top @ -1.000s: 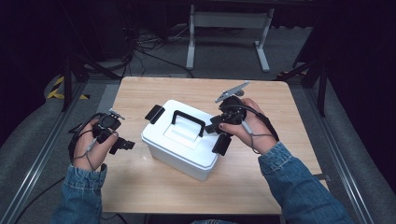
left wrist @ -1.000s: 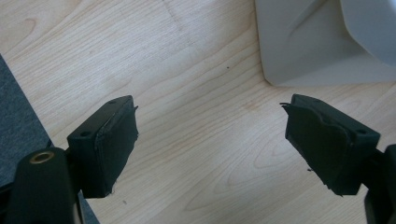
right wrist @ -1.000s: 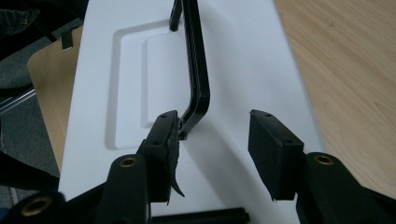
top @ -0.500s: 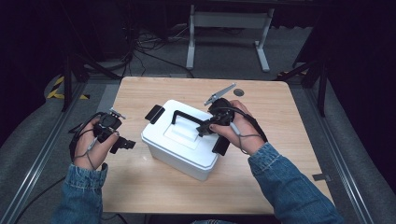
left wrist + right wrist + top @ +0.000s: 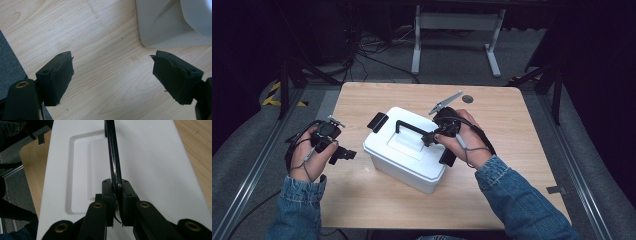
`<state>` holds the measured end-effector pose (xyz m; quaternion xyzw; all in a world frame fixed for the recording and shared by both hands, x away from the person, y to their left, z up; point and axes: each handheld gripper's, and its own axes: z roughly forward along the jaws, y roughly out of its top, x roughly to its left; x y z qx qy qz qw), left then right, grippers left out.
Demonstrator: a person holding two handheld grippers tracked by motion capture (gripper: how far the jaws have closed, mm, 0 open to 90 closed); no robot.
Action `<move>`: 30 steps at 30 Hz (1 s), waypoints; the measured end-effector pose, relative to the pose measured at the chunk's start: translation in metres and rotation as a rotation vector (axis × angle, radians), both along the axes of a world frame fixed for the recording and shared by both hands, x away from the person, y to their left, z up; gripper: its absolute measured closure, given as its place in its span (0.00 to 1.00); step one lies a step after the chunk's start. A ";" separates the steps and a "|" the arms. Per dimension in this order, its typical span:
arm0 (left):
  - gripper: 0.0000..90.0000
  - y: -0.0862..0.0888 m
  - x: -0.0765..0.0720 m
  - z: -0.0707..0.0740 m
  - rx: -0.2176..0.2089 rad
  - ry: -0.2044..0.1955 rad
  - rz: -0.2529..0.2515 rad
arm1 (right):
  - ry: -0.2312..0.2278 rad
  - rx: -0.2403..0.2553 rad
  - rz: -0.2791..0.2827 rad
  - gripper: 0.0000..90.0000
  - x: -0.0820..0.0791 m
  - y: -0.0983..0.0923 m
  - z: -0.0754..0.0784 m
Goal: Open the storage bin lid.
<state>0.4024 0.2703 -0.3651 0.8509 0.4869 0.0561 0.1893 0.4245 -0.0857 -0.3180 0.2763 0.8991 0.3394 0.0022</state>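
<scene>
A white lidded box (image 5: 404, 161) stands in the middle of the wooden table (image 5: 512, 120), with a black handle (image 5: 411, 128) raised above its lid and a black latch (image 5: 377, 121) flipped out at its far left end. My right gripper (image 5: 428, 138) is shut on the handle (image 5: 113, 157) near its right end, over the white lid (image 5: 155, 162). My left gripper (image 5: 346, 155) hovers open just left of the box, and its black pads (image 5: 58, 75) frame bare wood. A corner of the box (image 5: 165, 27) lies ahead of it.
A small dark round hole (image 5: 468, 99) sits in the table's far edge behind the right hand. A white metal stand (image 5: 457, 30) and cables lie on the floor beyond the table. Metal rails run along both sides.
My right gripper has moved left onto the lid and closed on the handle, which now stands raised. The left gripper has stayed where it was.
</scene>
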 end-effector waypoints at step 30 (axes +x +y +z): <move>0.19 0.006 -0.001 0.001 -0.010 -0.015 0.014 | -0.125 0.077 -0.014 0.94 -0.012 -0.011 0.046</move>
